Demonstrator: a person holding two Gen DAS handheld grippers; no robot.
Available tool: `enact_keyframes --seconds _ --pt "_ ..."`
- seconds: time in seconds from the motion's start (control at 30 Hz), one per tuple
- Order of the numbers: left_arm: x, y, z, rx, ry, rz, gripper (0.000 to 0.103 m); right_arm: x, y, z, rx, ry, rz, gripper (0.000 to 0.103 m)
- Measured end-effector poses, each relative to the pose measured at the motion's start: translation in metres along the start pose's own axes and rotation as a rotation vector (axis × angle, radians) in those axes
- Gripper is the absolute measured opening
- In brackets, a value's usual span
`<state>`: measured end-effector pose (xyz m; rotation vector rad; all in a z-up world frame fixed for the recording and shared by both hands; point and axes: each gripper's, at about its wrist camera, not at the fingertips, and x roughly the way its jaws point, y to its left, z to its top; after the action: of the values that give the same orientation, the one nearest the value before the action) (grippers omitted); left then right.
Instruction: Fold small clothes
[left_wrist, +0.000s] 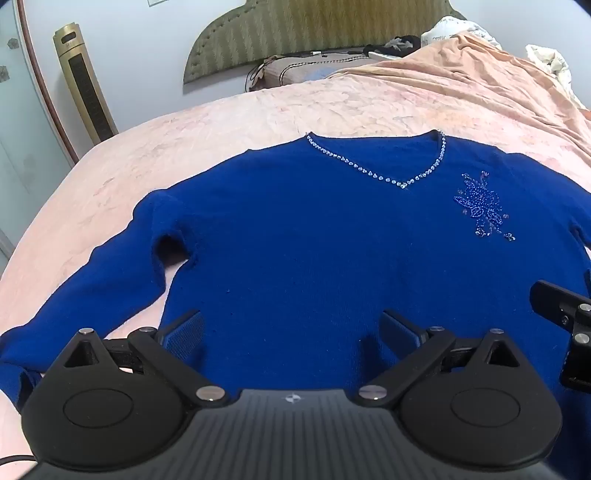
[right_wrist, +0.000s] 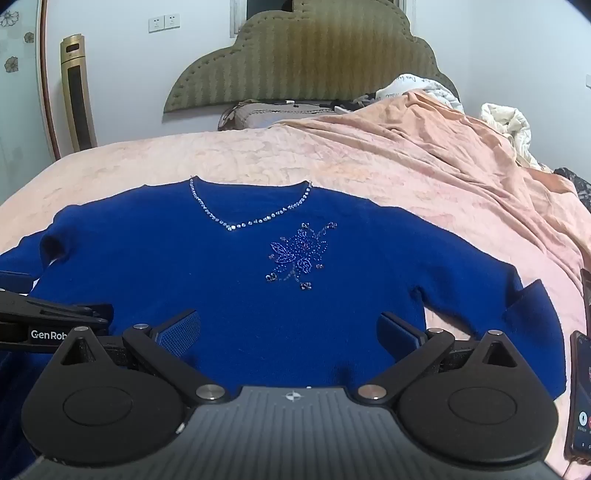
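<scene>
Pink bedding covers the bed (right_wrist: 258, 155) in front of you, with a green padded headboard (right_wrist: 306, 62) against the far wall and a gold tower fan (right_wrist: 75, 92) standing in the left corner. Spread flat on the bed, front side up, lies the blue sweater (right_wrist: 207, 280), its V-neck (right_wrist: 236, 218) trimmed with rhinestones and pointing away from you toward the headboard. Your left tool (left_wrist: 291, 332) hovers over the lower left part of the sweater near the hem, its two fingers spread wide with nothing between them; just to its left the sweater's left sleeve (left_wrist: 74, 295) runs down along the bedding toward the near edge. Moving right, a beaded flower motif (right_wrist: 297, 256) sits on the chest, below and to the right of the neckline. Your right tool (right_wrist: 290, 332) hovers over the lower right part of the sweater, fingers likewise spread wide and gripping nothing. Beyond it the right sleeve (right_wrist: 532, 317) is bent back at the elbow and lies on the bedding. At the far right edge a phone (right_wrist: 581, 395) with a lit screen rests on the bed, and a rumpled orange blanket (right_wrist: 461, 140) is heaped toward the back right.
</scene>
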<state>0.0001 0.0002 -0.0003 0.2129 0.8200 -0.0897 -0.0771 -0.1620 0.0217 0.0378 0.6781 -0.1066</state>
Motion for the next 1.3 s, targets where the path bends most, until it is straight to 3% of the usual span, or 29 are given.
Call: enact_keyframes --seconds 1.3 --pt "0.011 -0.030 0.005 0.061 0.019 0.046 0.102 0.010 -0.020 -0.006 0.065 0.001 0.042 0.103"
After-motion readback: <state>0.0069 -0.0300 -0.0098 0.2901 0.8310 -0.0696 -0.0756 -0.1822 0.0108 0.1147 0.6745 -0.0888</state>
